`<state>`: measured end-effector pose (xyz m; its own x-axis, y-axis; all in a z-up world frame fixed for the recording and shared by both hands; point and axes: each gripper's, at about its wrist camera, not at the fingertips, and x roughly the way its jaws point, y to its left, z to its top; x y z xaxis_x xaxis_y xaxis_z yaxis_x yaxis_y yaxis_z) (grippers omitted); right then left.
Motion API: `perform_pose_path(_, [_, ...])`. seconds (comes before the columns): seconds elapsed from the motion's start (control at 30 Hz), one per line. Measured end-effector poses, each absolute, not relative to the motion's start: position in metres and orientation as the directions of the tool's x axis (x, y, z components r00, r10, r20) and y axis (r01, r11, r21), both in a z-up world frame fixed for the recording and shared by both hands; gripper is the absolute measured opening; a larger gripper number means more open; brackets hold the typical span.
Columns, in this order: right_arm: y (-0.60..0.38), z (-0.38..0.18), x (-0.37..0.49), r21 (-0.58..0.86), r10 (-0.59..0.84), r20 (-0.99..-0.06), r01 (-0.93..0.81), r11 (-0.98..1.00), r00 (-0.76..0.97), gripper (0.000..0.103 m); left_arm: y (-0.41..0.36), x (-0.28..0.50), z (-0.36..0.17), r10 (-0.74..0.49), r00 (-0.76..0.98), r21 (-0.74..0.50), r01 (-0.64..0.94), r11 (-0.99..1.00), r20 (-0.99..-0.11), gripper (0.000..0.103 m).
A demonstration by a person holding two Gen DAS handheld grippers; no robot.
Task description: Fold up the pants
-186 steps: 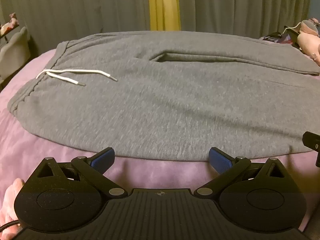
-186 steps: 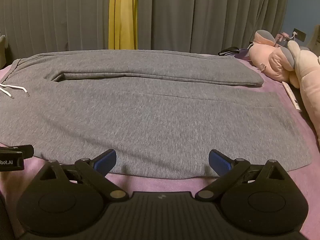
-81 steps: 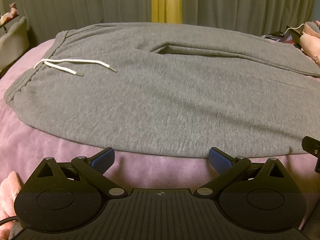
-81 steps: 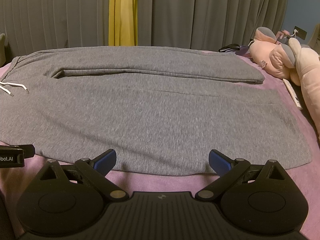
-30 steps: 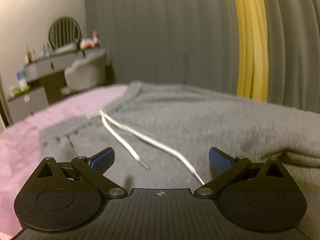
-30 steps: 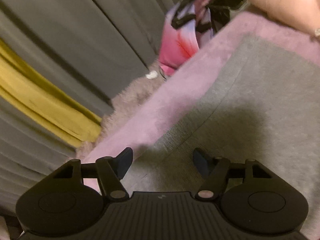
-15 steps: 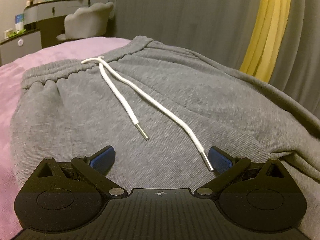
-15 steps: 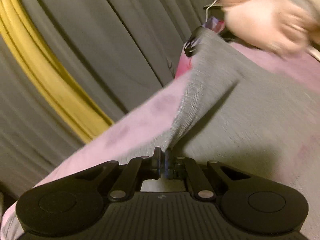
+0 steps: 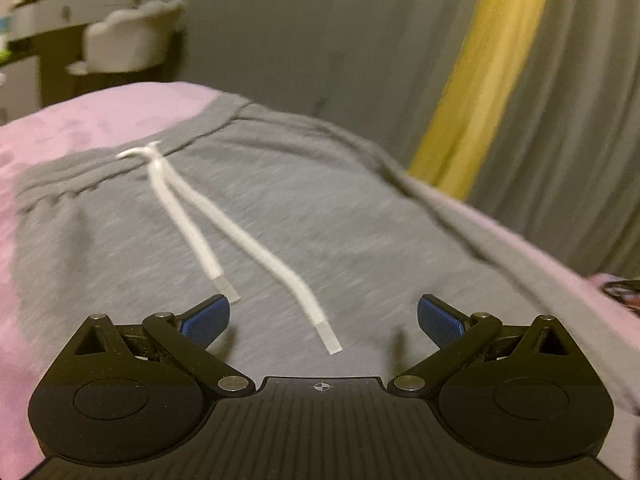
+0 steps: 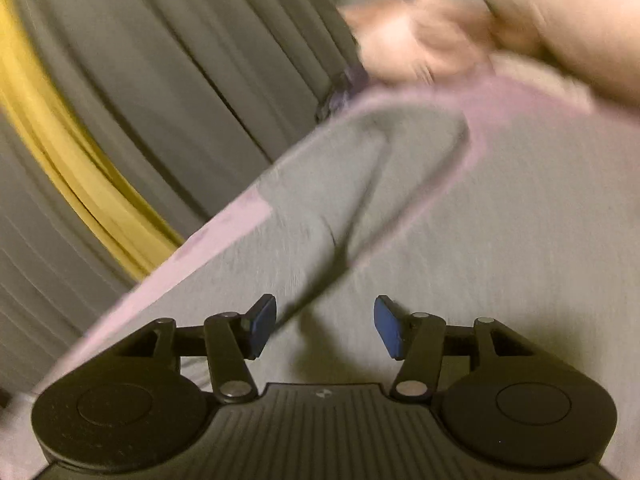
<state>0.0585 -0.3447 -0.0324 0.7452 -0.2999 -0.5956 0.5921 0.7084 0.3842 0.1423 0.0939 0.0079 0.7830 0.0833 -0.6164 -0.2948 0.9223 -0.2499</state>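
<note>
Grey sweatpants (image 9: 320,216) lie on a pink bedspread (image 9: 100,120). Their waistband (image 9: 80,176) is at the upper left, and a white drawstring (image 9: 256,248) trails toward me. My left gripper (image 9: 322,316) hovers open just above the cloth, with one drawstring tip lying between its fingers. In the blurred right wrist view, a pant leg (image 10: 360,168) lies slanted over the rest of the pants, and its raised fold runs down toward my right gripper (image 10: 325,322). That gripper's jaws are opening. The fold edge sits between them, but the pads do not press on it.
Grey curtains (image 9: 320,40) with a yellow strip (image 9: 480,80) hang behind the bed. A dressing table and a pale chair (image 9: 124,40) stand at the far left. A blurred pink plush toy (image 10: 440,40) lies at the bed's far right end.
My right gripper was shut on the pant leg's edge half a second ago; its jaws have since parted and the leg lies laid over. The left gripper has tilted and shifted over the drawstring.
</note>
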Motion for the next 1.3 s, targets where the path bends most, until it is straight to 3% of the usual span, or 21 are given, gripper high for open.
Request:
perform_pose_path(0.13, [-0.318, -0.027, 0.089, 0.165, -0.391, -0.558, 0.559, 0.812, 0.732, 0.054, 0.090, 0.172, 0.032, 0.024, 0.816, -0.243, -0.199, 0.950, -0.577, 0.103])
perform_pose_path(0.23, [-0.327, -0.046, 0.115, 0.076, -0.411, -0.603, 0.562, 0.823, 0.684, 0.050, 0.093, 0.206, 0.040, -0.068, 0.802, -0.324, -0.160, 0.932, -0.593, 0.103])
perform_pose_path(0.27, [-0.335, -0.052, 0.116, 0.109, -0.403, -0.607, 0.574, 0.811, 0.685, 0.042, 0.096, 0.218, 0.039, -0.092, 0.794, -0.362, -0.168, 0.917, -0.601, 0.103])
perform_pose_path(0.3, [-0.342, -0.053, 0.110, 0.163, -0.400, -0.587, 0.587, 0.793, 0.704, 0.016, 0.098, 0.230, 0.039, -0.108, 0.788, -0.393, -0.178, 0.902, -0.606, 0.103])
perform_pose_path(0.43, [-0.368, -0.054, 0.088, 0.359, -0.361, -0.546, 0.601, 0.714, 0.756, 0.011, 0.098, 0.276, 0.042, -0.079, 0.796, -0.391, -0.206, 0.897, -0.600, 0.103])
perform_pose_path(0.5, [-0.370, -0.058, 0.084, 0.381, -0.357, -0.532, 0.593, 0.709, 0.768, 0.012, 0.094, 0.305, 0.041, -0.074, 0.792, -0.374, -0.202, 0.905, -0.606, 0.101])
perform_pose_path(0.6, [-0.373, -0.064, 0.087, 0.382, -0.356, -0.534, 0.594, 0.708, 0.767, 0.012, 0.090, 0.345, 0.034, -0.070, 0.767, -0.364, -0.220, 0.905, -0.638, 0.082])
perform_pose_path(0.67, [-0.372, -0.064, 0.088, 0.380, -0.363, -0.530, 0.597, 0.706, 0.766, 0.013, 0.092, 0.369, 0.021, -0.077, 0.731, -0.376, -0.256, 0.890, -0.679, 0.075])
perform_pose_path(0.73, [-0.373, -0.064, 0.089, 0.369, -0.368, -0.527, 0.596, 0.714, 0.766, 0.015, 0.092, 0.385, 0.008, -0.093, 0.692, -0.392, -0.288, 0.874, -0.716, 0.060])
perform_pose_path(0.83, [-0.369, -0.065, 0.086, 0.373, -0.366, -0.522, 0.592, 0.715, 0.770, 0.016, 0.093, 0.400, -0.008, -0.138, 0.634, -0.419, -0.318, 0.850, -0.761, 0.047])
perform_pose_path(0.9, [-0.371, -0.065, 0.086, 0.380, -0.363, -0.519, 0.590, 0.713, 0.774, 0.016, 0.098, 0.404, -0.012, -0.148, 0.637, -0.443, -0.332, 0.832, -0.756, 0.044])
perform_pose_path(1.0, [-0.369, -0.065, 0.086, 0.387, -0.359, -0.516, 0.586, 0.712, 0.778, 0.016, 0.103, 0.405, -0.009, -0.172, 0.627, -0.472, -0.350, 0.810, -0.760, 0.008])
perform_pose_path(1.3, [-0.387, -0.053, 0.060, 0.528, -0.297, -0.517, 0.572, 0.627, 0.803, 0.009, 0.107, 0.330, 0.058, -0.196, 0.730, -0.488, -0.209, 0.848, -0.654, 0.007])
